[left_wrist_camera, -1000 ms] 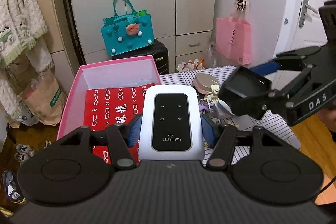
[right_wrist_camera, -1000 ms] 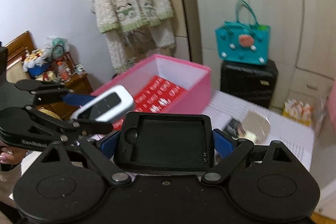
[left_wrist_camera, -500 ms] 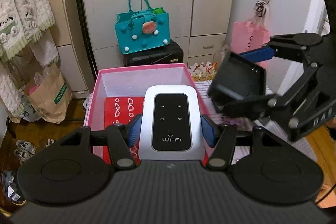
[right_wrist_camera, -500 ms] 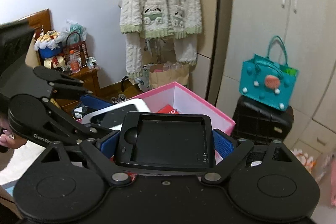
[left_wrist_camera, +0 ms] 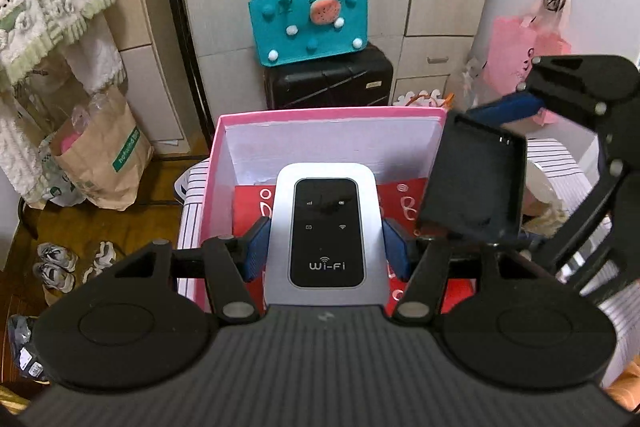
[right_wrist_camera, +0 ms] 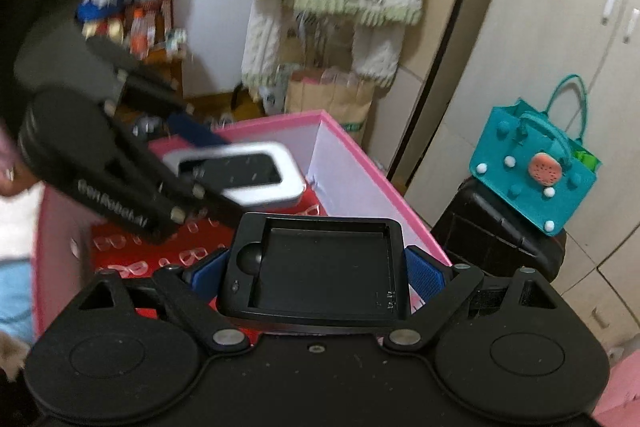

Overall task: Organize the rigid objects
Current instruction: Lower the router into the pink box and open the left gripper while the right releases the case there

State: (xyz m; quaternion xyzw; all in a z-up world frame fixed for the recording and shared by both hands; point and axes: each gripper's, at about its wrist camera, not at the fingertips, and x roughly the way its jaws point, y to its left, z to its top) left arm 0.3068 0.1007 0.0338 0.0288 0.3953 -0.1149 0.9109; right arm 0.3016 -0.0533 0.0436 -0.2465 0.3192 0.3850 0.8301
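Left gripper [left_wrist_camera: 326,247]: jaws clamped on white Wi-Fi router [left_wrist_camera: 326,227], above pink box [left_wrist_camera: 332,115]. Right gripper [right_wrist_camera: 320,271]: jaws clamped on black tray [right_wrist_camera: 320,267], beside router, over box's edge.

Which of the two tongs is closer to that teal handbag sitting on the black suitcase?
Probably the right. The right tongs, holding the black tray, are at the pink box's side nearer the teal handbag. The left tongs, gripping the Wi-Fi device, sit farther back.
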